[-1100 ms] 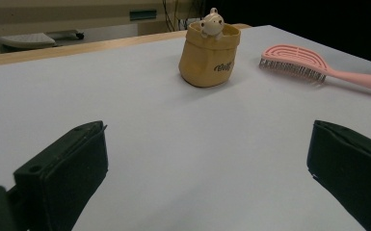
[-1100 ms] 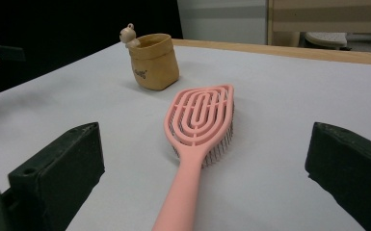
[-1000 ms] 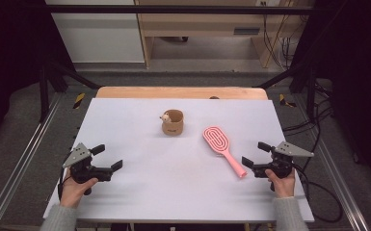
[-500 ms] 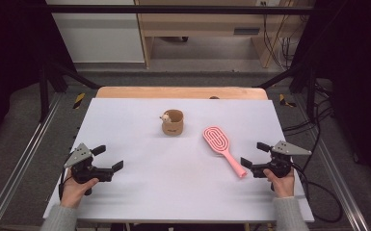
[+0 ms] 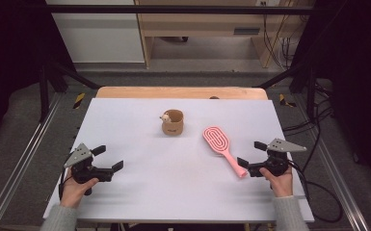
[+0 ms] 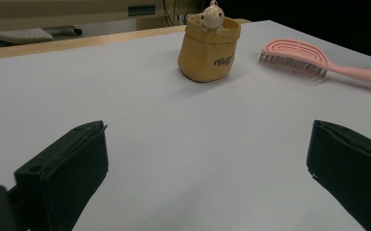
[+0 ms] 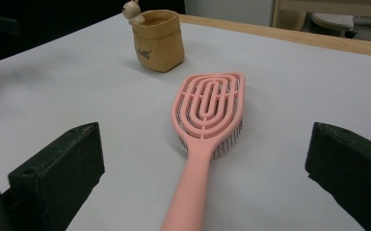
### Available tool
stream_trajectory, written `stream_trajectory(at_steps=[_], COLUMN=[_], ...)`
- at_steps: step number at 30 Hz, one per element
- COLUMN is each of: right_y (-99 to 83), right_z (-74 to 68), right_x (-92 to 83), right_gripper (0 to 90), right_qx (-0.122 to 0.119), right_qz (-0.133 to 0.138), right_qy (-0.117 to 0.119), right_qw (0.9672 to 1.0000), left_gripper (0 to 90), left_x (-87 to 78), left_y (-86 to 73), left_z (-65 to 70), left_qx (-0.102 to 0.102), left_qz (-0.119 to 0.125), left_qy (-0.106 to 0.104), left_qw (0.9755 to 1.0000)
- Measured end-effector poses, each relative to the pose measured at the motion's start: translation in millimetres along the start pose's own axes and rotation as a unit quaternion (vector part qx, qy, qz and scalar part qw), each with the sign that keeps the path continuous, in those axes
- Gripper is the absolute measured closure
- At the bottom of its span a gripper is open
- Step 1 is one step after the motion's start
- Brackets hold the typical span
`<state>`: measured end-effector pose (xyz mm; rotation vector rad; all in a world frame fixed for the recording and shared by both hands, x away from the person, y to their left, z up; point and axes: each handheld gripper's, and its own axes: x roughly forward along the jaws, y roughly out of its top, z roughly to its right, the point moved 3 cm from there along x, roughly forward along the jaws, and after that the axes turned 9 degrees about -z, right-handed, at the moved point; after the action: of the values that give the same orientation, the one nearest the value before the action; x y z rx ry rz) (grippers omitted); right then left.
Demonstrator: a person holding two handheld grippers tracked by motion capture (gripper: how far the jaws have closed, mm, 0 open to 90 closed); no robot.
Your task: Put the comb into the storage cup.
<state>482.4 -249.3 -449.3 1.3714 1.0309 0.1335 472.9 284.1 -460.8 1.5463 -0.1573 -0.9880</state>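
A white table (image 5: 125, 120) stands on grey floor (image 5: 24, 144), with wooden furniture (image 5: 207, 24) and dark surroundings behind.

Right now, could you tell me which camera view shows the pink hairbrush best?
The right gripper view: the pink hairbrush lies large, bristles down, between its open jaws. The left gripper view catches it sidelong at the edge; the high view shows it whole but small.

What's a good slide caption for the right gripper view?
Open right tool lined up on the pink hairbrush, bristles down on the white table, tan pouch beyond.
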Motion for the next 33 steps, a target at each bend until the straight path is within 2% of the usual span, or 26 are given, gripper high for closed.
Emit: stream_trajectory(at_steps=[9,16,24,33], right_y=[4.9,9.1,13.7,18.6], right_z=[-4.7,-8.9,-13.0,-17.0], right_x=[5.9,10.5,17.2,25.7], right_gripper=[0.4,0.3,0.4,0.4], right_qx=[-0.011,-0.022,-0.031,-0.037], right_qz=[-0.034,-0.05,-0.077,-0.115], right_qy=[-0.003,-0.004,-0.009,-0.01], right_qw=[0.9994,0.9985,0.9965,0.9927], left_gripper=[0.6,0.7,0.7,0.7], left_x=[0.8,0.9,0.7,0.5], left_y=[-0.5,-0.5,-0.5,-0.6], left_z=[-0.4,-0.6,-1.0,-1.3], left_qx=[-0.001,-0.001,-0.002,-0.003], left_qz=[-0.001,-0.001,0.0,0.0], left_qy=[0.002,0.003,0.004,0.004], left_qw=[1.0,1.0,1.0,1.0])
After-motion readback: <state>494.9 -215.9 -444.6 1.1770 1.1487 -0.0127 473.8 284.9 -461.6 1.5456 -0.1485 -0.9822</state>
